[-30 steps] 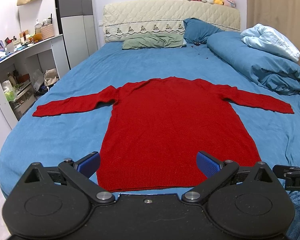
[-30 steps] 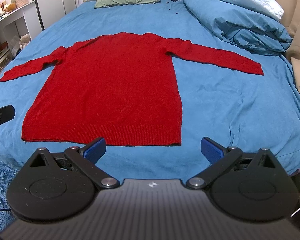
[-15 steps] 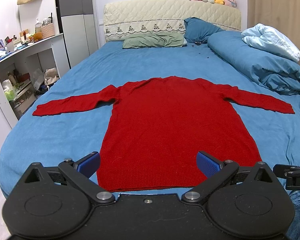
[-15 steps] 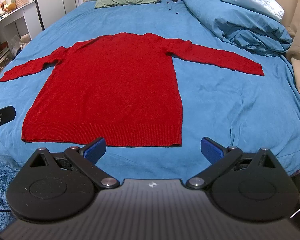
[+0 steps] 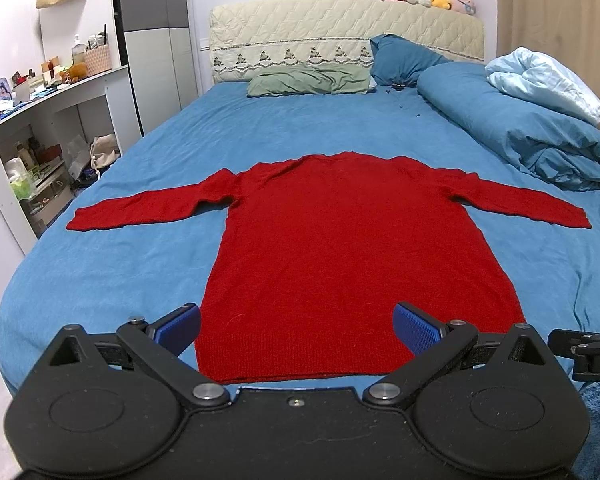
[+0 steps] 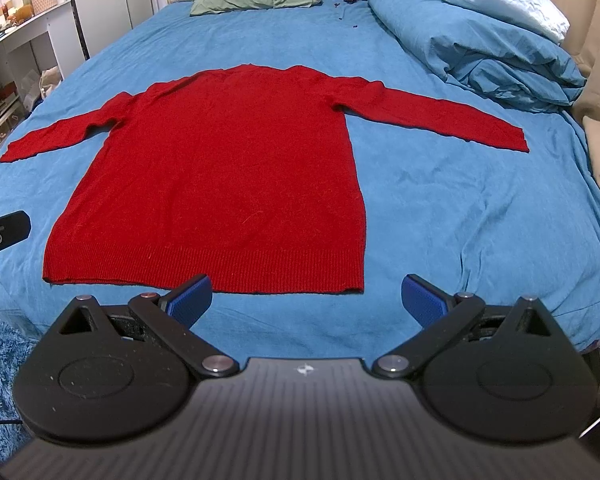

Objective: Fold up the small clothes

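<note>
We see a red sweater [image 6: 220, 184] spread flat on the blue bed [image 6: 460, 208], sleeves stretched out to both sides, ribbed hem nearest us. Our right tool [image 6: 305, 298] hovers just short of the hem, blue pads [image 6: 422, 300] spread wide, gripping nothing. A rumpled blue duvet [image 6: 480, 48] lies far right.
</note>
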`<move>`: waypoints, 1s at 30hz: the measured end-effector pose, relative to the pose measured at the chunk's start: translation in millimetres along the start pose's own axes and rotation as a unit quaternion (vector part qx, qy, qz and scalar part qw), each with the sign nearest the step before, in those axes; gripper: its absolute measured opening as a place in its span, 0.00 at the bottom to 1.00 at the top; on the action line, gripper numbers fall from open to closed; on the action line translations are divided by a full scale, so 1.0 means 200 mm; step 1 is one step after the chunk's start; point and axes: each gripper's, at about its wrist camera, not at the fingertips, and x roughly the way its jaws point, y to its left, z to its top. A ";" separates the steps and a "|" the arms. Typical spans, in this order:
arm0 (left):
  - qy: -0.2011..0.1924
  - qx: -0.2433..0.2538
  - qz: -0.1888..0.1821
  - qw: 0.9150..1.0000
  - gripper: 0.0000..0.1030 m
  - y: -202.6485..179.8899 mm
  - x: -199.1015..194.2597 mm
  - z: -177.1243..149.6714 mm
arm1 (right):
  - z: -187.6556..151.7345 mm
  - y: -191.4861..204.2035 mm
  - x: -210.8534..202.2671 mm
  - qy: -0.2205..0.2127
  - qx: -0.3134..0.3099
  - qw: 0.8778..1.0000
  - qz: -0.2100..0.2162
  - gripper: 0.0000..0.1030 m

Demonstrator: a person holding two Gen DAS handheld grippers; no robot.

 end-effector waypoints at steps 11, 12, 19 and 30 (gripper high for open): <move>0.000 -0.001 0.002 1.000 1.00 0.00 0.00 -0.01 | 0.00 0.00 0.01 0.000 0.000 1.000 0.000 1.00; 0.000 -0.001 0.002 1.000 1.00 0.00 0.00 -0.01 | 0.00 0.00 0.01 0.000 -0.001 1.000 0.001 1.00; 0.000 -0.001 0.013 1.000 1.00 0.01 0.01 -0.01 | 0.00 0.00 0.01 0.001 0.000 1.000 0.000 1.00; -0.052 0.016 0.003 0.999 1.00 -0.07 0.02 0.27 | 0.19 -0.14 0.02 -0.021 0.020 1.000 0.003 1.00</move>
